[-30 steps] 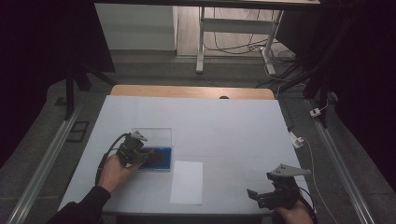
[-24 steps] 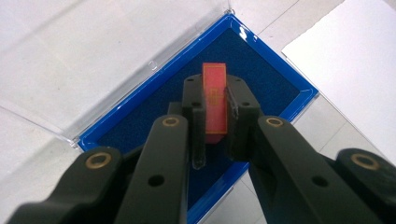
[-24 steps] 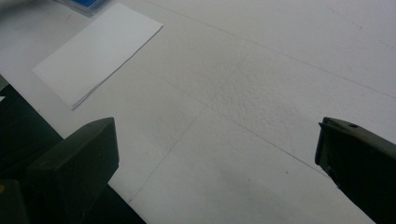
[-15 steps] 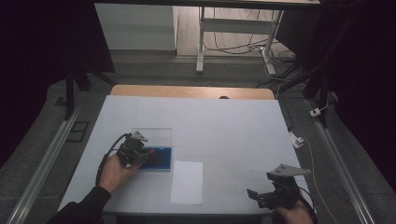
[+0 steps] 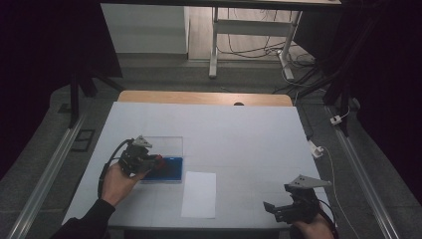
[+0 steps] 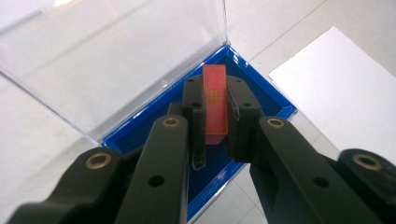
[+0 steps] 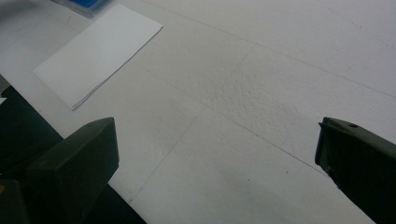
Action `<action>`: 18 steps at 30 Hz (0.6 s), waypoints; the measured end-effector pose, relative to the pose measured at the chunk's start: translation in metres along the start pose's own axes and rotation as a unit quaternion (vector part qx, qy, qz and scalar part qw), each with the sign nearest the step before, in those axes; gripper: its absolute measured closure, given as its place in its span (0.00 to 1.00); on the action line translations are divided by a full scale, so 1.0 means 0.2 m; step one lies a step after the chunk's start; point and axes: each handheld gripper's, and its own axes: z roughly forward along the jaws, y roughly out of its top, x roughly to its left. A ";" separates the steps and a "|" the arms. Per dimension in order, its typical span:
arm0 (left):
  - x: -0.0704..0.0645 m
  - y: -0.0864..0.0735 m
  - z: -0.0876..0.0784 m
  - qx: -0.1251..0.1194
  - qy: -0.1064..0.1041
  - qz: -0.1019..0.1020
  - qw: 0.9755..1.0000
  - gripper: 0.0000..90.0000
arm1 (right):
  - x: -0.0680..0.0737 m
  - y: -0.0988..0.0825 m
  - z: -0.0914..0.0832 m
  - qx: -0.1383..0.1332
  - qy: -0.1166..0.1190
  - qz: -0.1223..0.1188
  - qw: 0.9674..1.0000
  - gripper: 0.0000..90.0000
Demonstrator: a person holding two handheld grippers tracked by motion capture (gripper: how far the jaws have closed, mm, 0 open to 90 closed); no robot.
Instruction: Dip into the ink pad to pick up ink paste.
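Note:
An open case with a blue tray (image 5: 173, 170) (image 6: 261, 95) and a raised clear lid (image 5: 166, 145) (image 6: 116, 60) lies on the left of the white table (image 5: 239, 139). My left gripper (image 5: 153, 162) (image 6: 215, 91) reaches over the tray and is shut on a thin red block (image 6: 215, 95) with gold markings, held upright between the pads. In the high view the red block (image 5: 158, 160) shows at the fingertips. At the front right corner of the table my right gripper (image 5: 274, 209) (image 7: 215, 154) hovers open with nothing between its jaws.
A white sheet of paper (image 5: 199, 194) (image 7: 98, 51) lies just right of the case, near the front edge. A wooden strip (image 5: 204, 98) runs along the table's far edge. Cables and a white plug (image 5: 316, 148) hang off the right side.

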 end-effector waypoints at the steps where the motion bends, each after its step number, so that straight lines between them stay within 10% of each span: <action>1: 0.00 0.00 -0.01 -0.002 0.000 0.000 1.000 0.89 | 0.00 0.00 0.00 0.000 0.001 0.000 1.000 0.00; 18: 0.00 0.00 0.00 0.000 0.001 0.011 1.000 0.89 | 0.00 0.00 0.00 0.001 0.001 0.000 1.000 0.00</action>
